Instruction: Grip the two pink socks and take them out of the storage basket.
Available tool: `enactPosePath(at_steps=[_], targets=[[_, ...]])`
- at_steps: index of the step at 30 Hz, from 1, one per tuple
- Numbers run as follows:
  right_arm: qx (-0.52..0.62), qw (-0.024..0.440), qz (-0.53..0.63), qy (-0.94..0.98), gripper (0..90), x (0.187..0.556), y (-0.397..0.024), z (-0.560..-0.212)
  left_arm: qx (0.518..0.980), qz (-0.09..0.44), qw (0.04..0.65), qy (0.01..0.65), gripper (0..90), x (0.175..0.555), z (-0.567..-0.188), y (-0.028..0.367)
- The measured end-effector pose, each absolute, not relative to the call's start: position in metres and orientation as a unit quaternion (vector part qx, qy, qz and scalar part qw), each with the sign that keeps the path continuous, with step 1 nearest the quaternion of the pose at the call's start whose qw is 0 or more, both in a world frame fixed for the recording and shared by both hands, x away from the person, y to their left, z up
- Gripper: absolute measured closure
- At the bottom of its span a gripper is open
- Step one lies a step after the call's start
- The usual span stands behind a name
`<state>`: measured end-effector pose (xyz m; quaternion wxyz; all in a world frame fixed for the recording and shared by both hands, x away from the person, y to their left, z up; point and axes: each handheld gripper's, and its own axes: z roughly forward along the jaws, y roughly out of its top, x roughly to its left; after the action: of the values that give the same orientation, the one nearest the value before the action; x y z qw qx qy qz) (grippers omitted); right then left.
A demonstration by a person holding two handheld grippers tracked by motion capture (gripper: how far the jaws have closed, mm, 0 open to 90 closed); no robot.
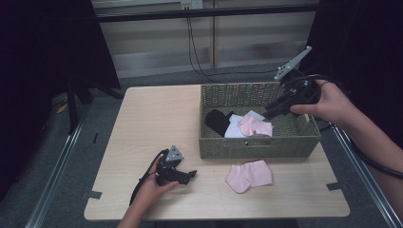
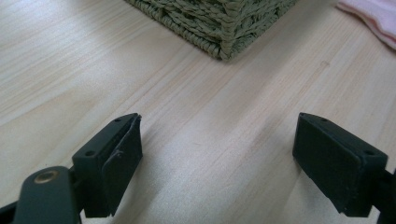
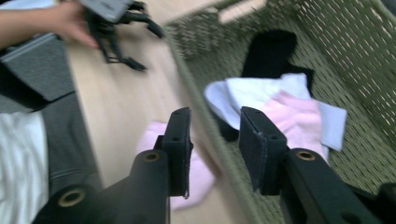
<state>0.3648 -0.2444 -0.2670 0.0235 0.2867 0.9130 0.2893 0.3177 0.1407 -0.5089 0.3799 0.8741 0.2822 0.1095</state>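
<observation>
A woven basket (image 1: 256, 145) stands on the right half of the tabletop (image 1: 152, 118), and the work looks like gathering socks into it. Inside lie a black sock (image 1: 217, 121), a white sock (image 1: 234, 128) and a pink sock in the basket (image 1: 255, 126), the pink one resting partly over the white. A second pink sock (image 1: 248, 175) lies flat on the tabletop just in front of the basket's near wall, so by this reading most of the job is done and this last piece remains to be put in. The right gripper (image 1: 272, 112) is held above the basket's right end, pointed down toward the pile; in the right gripper view its jaws stand a little apart with nothing between them. The left gripper (image 1: 190, 175) rests low on the tabletop to the left of the loose sock, near it but apart from it, jaws spread wide and empty.
</observation>
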Motion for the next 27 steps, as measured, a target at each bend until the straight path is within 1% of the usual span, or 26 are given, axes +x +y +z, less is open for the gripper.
enactPosePath(at_steps=[4,5,6,9,10,11,12,13,16,18,19,27], targets=[[0.314,0.024,0.271,0.909,59.1,0.387,-0.246,-0.293,0.874,0.11,0.38,0.283,15.3,0.318,-0.509,0.141],[0.324,0.026,0.253,0.912,57.6,0.397,-0.245,-0.307,0.874,0.109,0.38,0.283,15.3,0.318,-0.509,0.141],[0.324,0.026,0.253,0.912,57.6,0.397,-0.245,-0.307,0.874,0.11,0.381,0.283,15.3,0.318,-0.509,0.141],[0.341,0.025,0.236,0.91,56.4,0.415,-0.244,-0.335,0.874,0.11,0.38,0.282,15.4,0.318,-0.509,0.141],[0.341,0.025,0.236,0.91,56.4,0.415,-0.244,-0.335,0.874,0.11,0.38,0.282,15.3,0.318,-0.509,0.141],[0.343,0.02,0.229,0.911,56.4,0.422,-0.243,-0.348,0.874,0.11,0.381,0.283,15.3,0.318,-0.509,0.141],[0.343,0.02,0.229,0.911,56.4,0.422,-0.243,-0.348,0.874,0.11,0.381,0.283,15.3,0.318,-0.509,0.141],[0.35,0.017,0.222,0.91,55.6,0.428,-0.242,-0.36,0.874,0.11,0.381,0.283,15.3,0.318,-0.509,0.141],[0.353,0.014,0.205,0.913,54.7,0.434,-0.241,-0.376,0.874,0.11,0.381,0.283,15.3,0.318,-0.509,0.141],[0.356,0.01,0.202,0.912,54.9,0.436,-0.24,-0.381,0.874,0.11,0.38,0.283,15.3,0.318,-0.509,0.141],[0.354,0.009,0.188,0.916,54.9,0.439,-0.24,-0.391,0.874,0.11,0.38,0.282,15.4,0.318,-0.509,0.141],[0.357,-0.004,0.157,0.921,56.1,0.445,-0.238,-0.416,0.873,0.108,0.382,0.284,15.3,0.317,-0.509,0.14]])
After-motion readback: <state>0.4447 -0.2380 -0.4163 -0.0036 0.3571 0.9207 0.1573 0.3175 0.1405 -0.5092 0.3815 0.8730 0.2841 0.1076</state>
